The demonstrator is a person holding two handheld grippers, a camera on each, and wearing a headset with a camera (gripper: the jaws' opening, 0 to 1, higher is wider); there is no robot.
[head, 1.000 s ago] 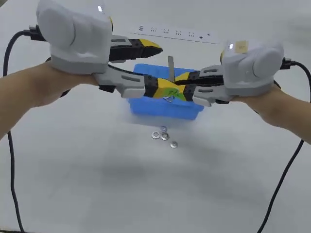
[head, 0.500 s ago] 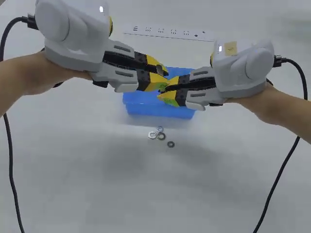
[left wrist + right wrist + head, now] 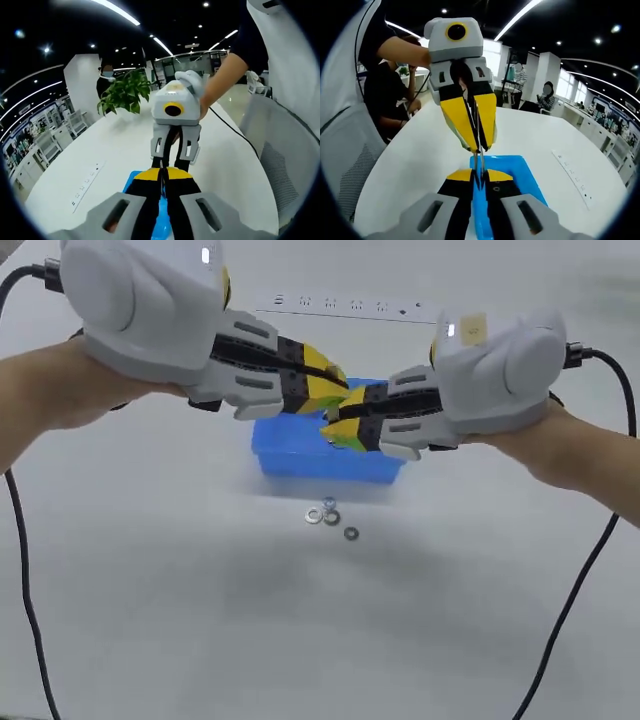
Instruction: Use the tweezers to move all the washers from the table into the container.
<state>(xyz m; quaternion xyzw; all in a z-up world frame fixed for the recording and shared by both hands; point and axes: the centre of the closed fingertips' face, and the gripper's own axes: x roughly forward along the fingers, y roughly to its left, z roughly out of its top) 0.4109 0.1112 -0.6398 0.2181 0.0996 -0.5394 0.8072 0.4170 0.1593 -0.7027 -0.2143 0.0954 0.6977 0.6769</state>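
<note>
- Both grippers meet over the container [image 3: 300, 462]: the left gripper [image 3: 338, 388] and right gripper [image 3: 333, 432] each look clenched on the tweezers [image 3: 480, 160].
- The washers [image 3: 330, 517] lie on the tabletop [image 3: 200, 590], just off the container's near wall.
- The step looks like regripping the tweezers.
- Next, one gripper must release so the tips can go down to a washer.

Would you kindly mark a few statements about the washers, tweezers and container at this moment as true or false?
1. Washers lie on the table in front of the blue container. True.
2. The tweezers lie flat on the table. False: the left gripper and right gripper hold them above the container.
3. The power strip lies beyond the container. True.
4. The grippers are far apart. False: their tips nearly meet.
</note>
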